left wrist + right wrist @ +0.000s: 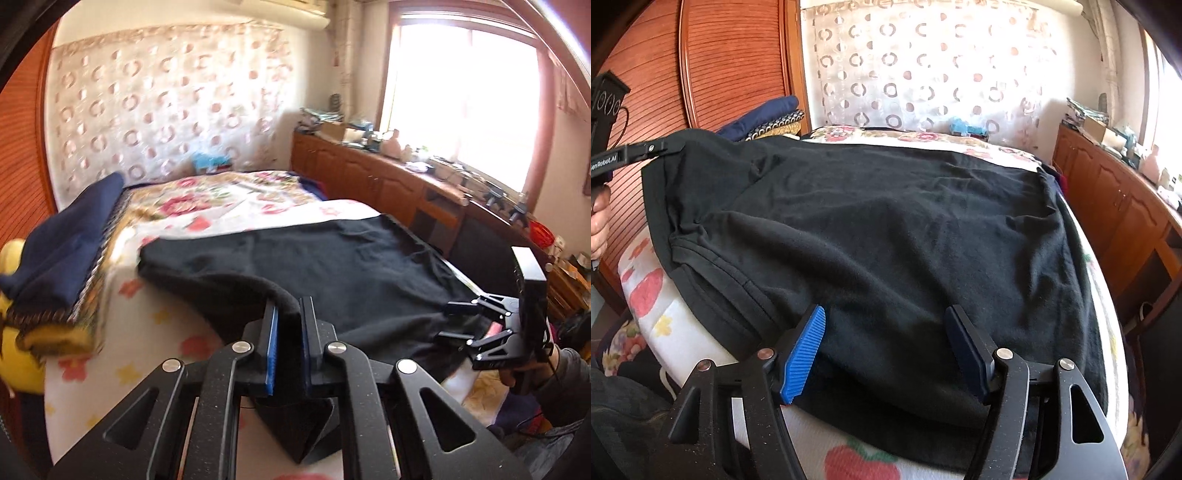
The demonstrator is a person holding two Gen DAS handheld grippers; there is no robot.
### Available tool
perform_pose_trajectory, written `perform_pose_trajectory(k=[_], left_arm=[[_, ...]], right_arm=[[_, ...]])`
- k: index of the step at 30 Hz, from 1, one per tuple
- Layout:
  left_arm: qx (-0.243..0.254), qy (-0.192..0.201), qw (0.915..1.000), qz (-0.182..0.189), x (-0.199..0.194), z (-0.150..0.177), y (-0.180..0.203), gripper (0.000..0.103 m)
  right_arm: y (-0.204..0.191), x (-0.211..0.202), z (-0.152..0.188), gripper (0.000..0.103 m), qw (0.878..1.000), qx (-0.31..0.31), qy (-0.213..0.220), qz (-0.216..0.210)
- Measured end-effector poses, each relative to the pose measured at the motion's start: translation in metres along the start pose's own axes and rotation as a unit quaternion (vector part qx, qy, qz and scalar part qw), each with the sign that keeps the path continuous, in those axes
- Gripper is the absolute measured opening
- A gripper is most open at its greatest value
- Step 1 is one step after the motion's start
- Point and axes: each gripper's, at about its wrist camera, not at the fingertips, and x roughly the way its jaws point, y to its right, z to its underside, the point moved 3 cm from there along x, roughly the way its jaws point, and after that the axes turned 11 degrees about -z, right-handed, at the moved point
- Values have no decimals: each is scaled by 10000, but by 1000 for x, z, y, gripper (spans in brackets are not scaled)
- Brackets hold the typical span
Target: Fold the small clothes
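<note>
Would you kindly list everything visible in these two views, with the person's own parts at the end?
black garment: one, black, spread across the near end of the bed, one edge lifted at the left.
bed: one, white cover with red and yellow flowers, fills the middle.
folded pile: one, navy cloth on top of patterned layers, on the bed's left side.
curtain: one, pale with ring pattern, behind the bed.
cabinet: one, brown wood, under the window, cluttered top.
window: one, bright, at right.
left gripper: one, black with blue pads, shut on the garment's edge.
right gripper: one, black with blue pads, open over the garment's near edge.
</note>
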Motion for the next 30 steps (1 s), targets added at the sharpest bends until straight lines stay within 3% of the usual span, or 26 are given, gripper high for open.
perform_pose_trajectory(k=[7,11,14,16,22,24,30], left_arm=[[311,219,9988,319,6,-27,43,0],[526,223,9983,144,6,-29,52,0],[224,52,9997,-81,6,-24,30,1],[20,-83,9997,-220,7,-15,13,14],[-233,-488,9977,-409,13,22,-21,37],[-307,-583,9962,-564,14,34,-31,40],[-563,-548,9940,-764,2,52,-57,64]], right_arm=[[11,-26,3,69,9997,100,205,114],[18,-37,7,69,9993,197,276,168],[21,-38,12,69,9993,226,259,134],[20,-35,14,69,9995,209,224,117],[17,-24,4,69,9994,222,245,-96],[11,-21,-6,69,9993,161,269,-213],[-23,1,-46,69,9967,-190,296,-733]])
